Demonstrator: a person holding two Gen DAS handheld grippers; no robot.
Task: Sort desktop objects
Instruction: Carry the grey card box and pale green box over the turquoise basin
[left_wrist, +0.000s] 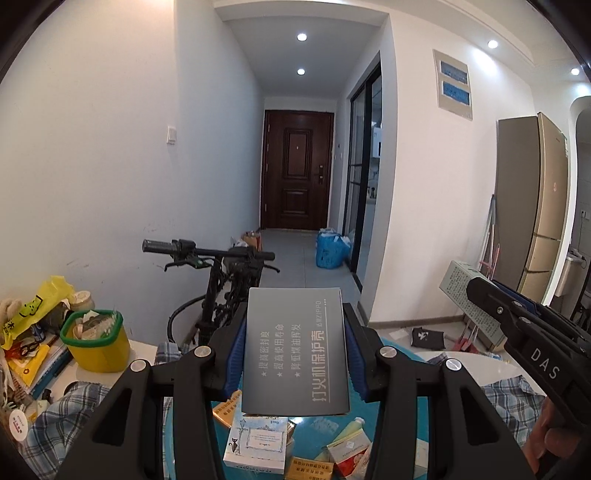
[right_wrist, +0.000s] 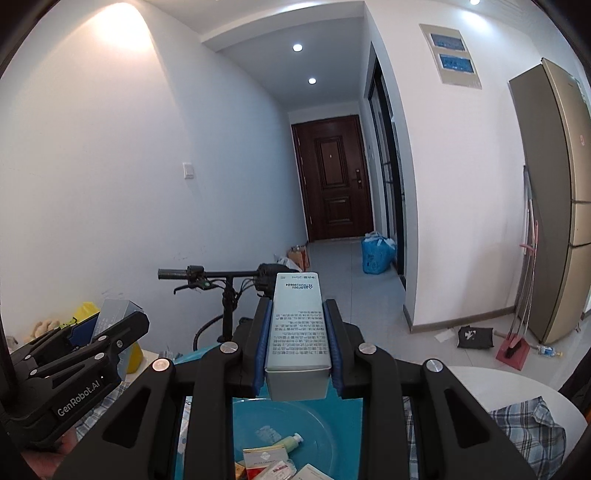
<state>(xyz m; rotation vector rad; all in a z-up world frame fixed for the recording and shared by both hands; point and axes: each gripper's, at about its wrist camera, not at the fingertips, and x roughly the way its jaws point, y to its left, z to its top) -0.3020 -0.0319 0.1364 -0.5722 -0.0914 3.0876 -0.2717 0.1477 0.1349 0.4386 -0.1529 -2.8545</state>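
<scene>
- Up front, the left tongs (left_wrist: 295, 343) clamp a flat dark grey box with pale Chinese print (left_wrist: 295, 350) between blue pads, lifted above a round teal plastic basin (left_wrist: 399, 417).
- The right tongs (right_wrist: 298, 347) are pinched tight on a tall, narrow pale grey-blue carton with fine print (right_wrist: 298, 332), also held over the basin.
- Down in the basin lie small packets: a white box with a cat drawing (left_wrist: 256, 445), gold-orange cartons (left_wrist: 227, 411), a red-and-white box (left_wrist: 349, 456) and a pale green tube (right_wrist: 293, 441); the tongs' black arms cover much of them.
- A blue checked cloth (left_wrist: 517, 402) spreads over the white bench (left_wrist: 476, 369) beneath the basin.
- At the bench's left edge stand a yellow tub with a green rim (left_wrist: 98, 343), a yellow plastic bag (left_wrist: 37, 306) and stacked books, partly cut off.
- Behind the bench, a black scooter handlebar (left_wrist: 207, 253) is partly hidden by the held boxes.
- Farther back: a dark brown door (left_wrist: 297, 170), a blue bag on the floor (left_wrist: 330, 249), a tall beige fridge (left_wrist: 535, 206).
- The print on both boxes is too small to make out.
</scene>
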